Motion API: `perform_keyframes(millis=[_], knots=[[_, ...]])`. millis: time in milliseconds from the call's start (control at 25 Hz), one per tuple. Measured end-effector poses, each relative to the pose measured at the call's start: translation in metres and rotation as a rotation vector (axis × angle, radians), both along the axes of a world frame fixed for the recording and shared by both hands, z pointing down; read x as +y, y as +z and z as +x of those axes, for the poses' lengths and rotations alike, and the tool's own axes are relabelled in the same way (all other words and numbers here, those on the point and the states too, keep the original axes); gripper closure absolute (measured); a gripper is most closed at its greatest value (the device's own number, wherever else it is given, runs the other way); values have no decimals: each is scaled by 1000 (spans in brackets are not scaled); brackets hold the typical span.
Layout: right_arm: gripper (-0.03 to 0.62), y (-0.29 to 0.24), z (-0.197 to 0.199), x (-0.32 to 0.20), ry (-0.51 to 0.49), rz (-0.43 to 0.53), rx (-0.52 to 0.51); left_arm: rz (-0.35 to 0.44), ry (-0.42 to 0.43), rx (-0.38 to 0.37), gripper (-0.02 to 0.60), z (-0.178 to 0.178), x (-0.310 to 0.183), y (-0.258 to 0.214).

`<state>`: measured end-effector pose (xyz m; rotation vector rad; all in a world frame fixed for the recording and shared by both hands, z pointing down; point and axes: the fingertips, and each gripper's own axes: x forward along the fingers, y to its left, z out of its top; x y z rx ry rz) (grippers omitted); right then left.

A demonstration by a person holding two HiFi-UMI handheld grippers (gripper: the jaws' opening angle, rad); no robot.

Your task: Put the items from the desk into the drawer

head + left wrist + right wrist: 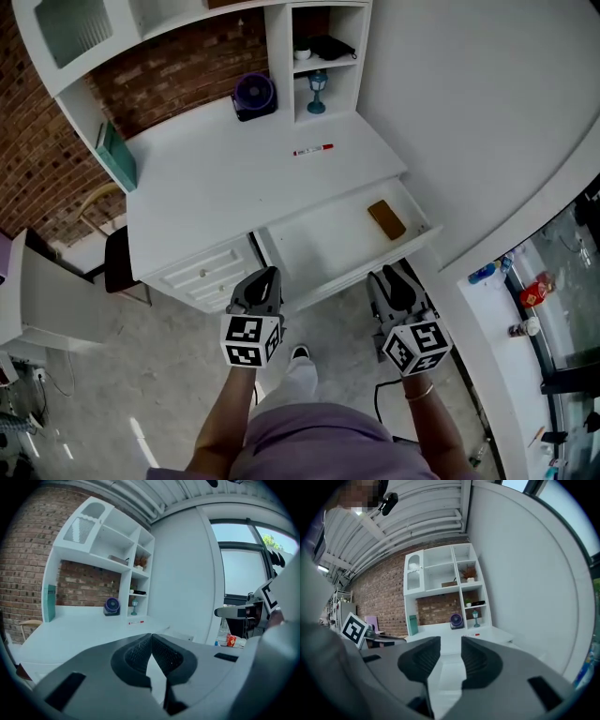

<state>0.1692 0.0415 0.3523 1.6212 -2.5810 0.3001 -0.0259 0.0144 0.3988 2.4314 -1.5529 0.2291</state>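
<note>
A red-and-white marker (312,150) lies on the white desk (216,187), to the right of its middle; it also shows as the marker (136,622) and the marker (471,634) in the gripper views. Below the desktop the drawer (323,239) stands pulled out, with a brown flat item (386,219) at its right end. My left gripper (269,275) (151,637) is shut and holds nothing, hanging in front of the drawer's left corner. My right gripper (394,276) (451,641) is open and empty, just before the drawer's front right.
A purple fan (254,95) stands at the desk's back. A blue lamp figurine (318,92) sits in the shelf cubby. A teal book (117,155) leans at the left. A small closed drawer unit (202,274) is left of the open drawer. A wall curves along the right.
</note>
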Motion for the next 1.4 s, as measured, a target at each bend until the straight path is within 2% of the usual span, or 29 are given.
perform_keyframes(millis=[320, 760, 1120, 1400], knots=[[465, 0, -21, -55, 7, -3, 17, -15, 27, 18, 581, -11, -52, 8], [465, -4, -34, -102, 4, 7, 45, -16, 35, 23, 581, -26, -91, 12], [465, -7, -31, -140, -35, 27, 74, -19, -9, 21, 581, -33, -108, 16], [465, -8, -32, -186, -111, 36, 84, -19, -61, -1, 581, -34, -129, 15]])
